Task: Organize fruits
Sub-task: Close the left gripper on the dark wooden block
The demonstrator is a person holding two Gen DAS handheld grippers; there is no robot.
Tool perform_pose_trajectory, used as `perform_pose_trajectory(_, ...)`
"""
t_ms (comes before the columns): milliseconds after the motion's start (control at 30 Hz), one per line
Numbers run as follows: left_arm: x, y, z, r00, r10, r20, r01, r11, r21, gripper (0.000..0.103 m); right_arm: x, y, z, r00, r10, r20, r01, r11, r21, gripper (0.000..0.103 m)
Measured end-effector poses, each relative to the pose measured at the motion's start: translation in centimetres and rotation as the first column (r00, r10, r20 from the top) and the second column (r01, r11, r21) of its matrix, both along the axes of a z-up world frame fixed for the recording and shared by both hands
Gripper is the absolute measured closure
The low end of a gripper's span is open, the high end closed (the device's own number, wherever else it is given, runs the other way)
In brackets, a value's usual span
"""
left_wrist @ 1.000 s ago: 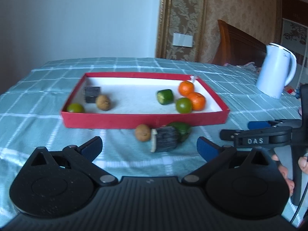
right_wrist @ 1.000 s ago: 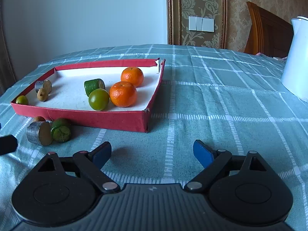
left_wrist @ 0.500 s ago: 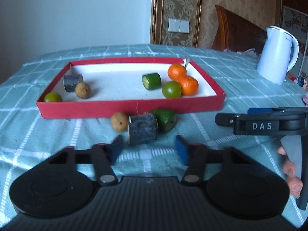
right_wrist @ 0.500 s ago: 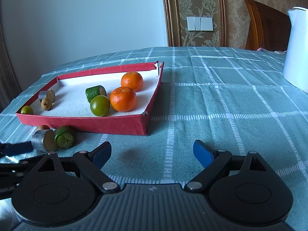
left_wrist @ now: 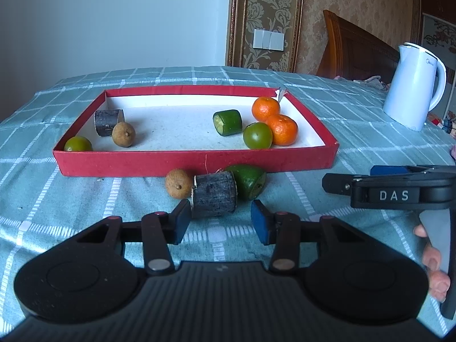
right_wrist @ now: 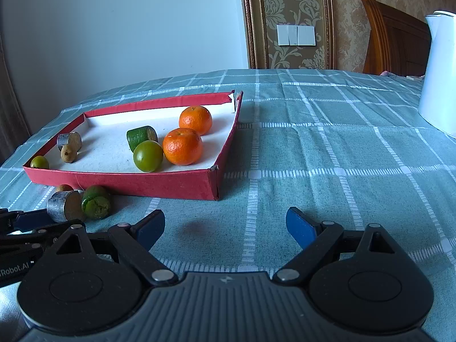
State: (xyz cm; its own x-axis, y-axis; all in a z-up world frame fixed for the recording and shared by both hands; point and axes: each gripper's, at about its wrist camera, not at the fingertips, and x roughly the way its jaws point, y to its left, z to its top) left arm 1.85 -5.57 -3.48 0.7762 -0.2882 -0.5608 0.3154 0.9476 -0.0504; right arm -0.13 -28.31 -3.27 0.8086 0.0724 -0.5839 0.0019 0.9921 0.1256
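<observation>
A red tray (left_wrist: 199,161) holds two oranges (left_wrist: 282,129), a round green fruit (left_wrist: 257,135), a green cut piece (left_wrist: 228,122), a dark cane piece (left_wrist: 108,122), a brown longan (left_wrist: 123,134) and a small green fruit (left_wrist: 77,144). On the cloth in front of the tray lie a longan (left_wrist: 178,183), a dark cane piece (left_wrist: 214,196) and a green cut fruit (left_wrist: 249,181). My left gripper (left_wrist: 221,213) is closing with that cane piece's near end between its tips; a gap shows at the right pad. My right gripper (right_wrist: 225,219) stands open and empty.
A white kettle (left_wrist: 413,85) stands at the far right on the checked green tablecloth (right_wrist: 342,156). The right gripper (left_wrist: 353,175) reaches in from the right of the left wrist view, with a person's fingers (left_wrist: 433,270) on its handle. A wooden headboard rises behind.
My left gripper's jaws have narrowed from wide apart and it has moved forward up to the dark cane piece. The right gripper has stayed where it was, open.
</observation>
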Motion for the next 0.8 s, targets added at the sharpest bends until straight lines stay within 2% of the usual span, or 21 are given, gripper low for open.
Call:
perform_pose_trajectory(133,0.1,-0.1,0.0,1.0,0.012,0.005,-0.012,1.0,0.024,0.073,0.0,0.0,0.0,1.0,0.0,0.0,0.0,1.0,0.0,0.011)
perform_pose_trajectory(433,-0.2,-0.1,0.2,1.0,-0.014,0.013,0.013,0.999,0.039,0.073,0.0,0.0,0.0,1.0,0.0,0.0,0.0,1.0,0.0,0.011)
perform_pose_trajectory(600,-1.2,-0.2,1.2,0.998,-0.04,0.057,0.036,0.997,0.067,0.074,0.0,0.0,0.0,1.0,0.0,0.0,0.0,1.0,-0.001,0.01)
perform_pose_trajectory(800,-0.8,0.1,2.4,0.997,-0.049,0.065,0.044,0.997,0.065,0.074,0.0,0.0,0.0,1.0,0.0,0.0,0.0,1.0,-0.001,0.01)
